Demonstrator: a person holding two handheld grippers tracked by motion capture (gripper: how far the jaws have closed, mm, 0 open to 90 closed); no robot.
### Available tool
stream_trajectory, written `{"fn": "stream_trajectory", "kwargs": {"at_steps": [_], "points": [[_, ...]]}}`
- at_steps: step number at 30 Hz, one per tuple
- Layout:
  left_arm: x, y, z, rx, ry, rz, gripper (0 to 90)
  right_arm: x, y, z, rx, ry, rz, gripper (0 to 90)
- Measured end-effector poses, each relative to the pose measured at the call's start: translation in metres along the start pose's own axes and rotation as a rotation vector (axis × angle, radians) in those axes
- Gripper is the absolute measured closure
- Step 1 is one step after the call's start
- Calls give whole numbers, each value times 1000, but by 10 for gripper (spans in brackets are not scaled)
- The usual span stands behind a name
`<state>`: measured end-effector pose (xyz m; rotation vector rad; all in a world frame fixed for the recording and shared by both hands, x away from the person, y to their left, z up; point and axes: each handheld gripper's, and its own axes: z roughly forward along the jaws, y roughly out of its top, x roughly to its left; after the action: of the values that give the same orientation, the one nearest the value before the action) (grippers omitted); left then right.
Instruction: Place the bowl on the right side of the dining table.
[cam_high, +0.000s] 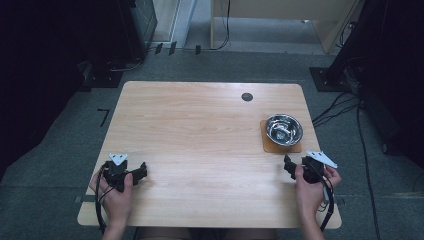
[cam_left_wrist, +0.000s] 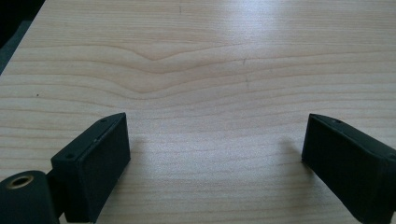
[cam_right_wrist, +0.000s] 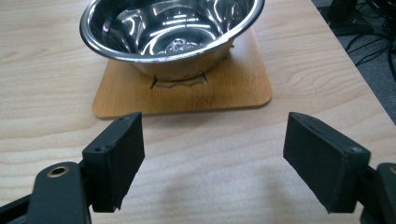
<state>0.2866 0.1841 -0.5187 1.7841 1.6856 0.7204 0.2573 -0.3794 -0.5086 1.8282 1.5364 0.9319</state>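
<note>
**Shiny bowl on a mat, 2 claws spread wide**

Shiny metal bowl (cam_high: 284, 129) sitting on a small brown wooden mat (cam_high: 268, 146), over on the right side of the light wood table (cam_high: 200, 145). Round and deep, with bright spots of light inside. Looks big and close in the right gripper view (cam_right_wrist: 170, 32), mat (cam_right_wrist: 224, 88) peeking out under it.

Right gripper (cam_high: 290, 165) just beside the mat's near edge, held in the right hand (cam_high: 311, 185). Jaws spread wide, pinching nothing (cam_right_wrist: 212, 158).

Left gripper (cam_high: 140, 173) well apart from the bowl, near the table's left front, held in the left hand (cam_high: 116, 192). Jaws spread wide too, bare wood between them (cam_left_wrist: 215, 154).

Small dark round hole (cam_high: 247, 97) near the far edge. Grey floor (cam_high: 60, 150) around, black cables (cam_high: 345, 107) on the right.
</note>
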Motion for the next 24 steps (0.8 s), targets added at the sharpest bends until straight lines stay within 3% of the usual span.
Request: {"fn": "stream_trajectory", "kwargs": {"at_steps": [24], "points": [[0,0,0,0,0,0,75,-15,-19,-14,51,-34,-37,205]]}}
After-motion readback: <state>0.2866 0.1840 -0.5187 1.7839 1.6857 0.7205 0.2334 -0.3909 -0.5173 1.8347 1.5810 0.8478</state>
